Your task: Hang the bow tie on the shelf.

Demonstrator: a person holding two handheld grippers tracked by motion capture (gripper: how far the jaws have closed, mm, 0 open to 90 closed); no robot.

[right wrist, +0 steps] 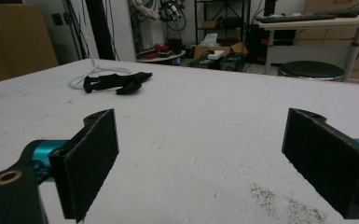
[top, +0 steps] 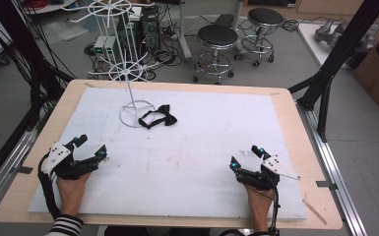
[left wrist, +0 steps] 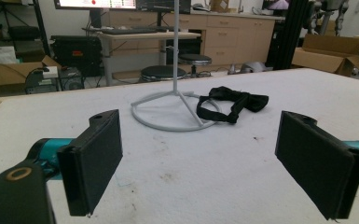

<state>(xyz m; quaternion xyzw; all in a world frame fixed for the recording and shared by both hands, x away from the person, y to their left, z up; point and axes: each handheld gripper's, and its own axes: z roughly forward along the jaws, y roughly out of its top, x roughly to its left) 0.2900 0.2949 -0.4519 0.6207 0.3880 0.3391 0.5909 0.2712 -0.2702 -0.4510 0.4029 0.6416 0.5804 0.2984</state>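
A black bow tie [top: 158, 117] with its strap lies on the white mat, touching the ring base of a white wire stand [top: 128, 73] at the far middle left. The left gripper view shows the bow tie [left wrist: 235, 103] just right of the stand's base [left wrist: 175, 112]. From the right gripper view the bow tie [right wrist: 119, 81] lies far off at upper left. My left gripper [top: 91, 147] rests near the front left of the mat, jaws wide apart with nothing between them. My right gripper [top: 245, 157] rests at the front right, open and empty too.
The white mat [top: 192, 147] covers most of the wooden table [top: 295, 123]. Black frame posts [top: 334, 59] stand at the table's right. Two stools [top: 216, 44], cables and boxes are on the floor beyond the far edge.
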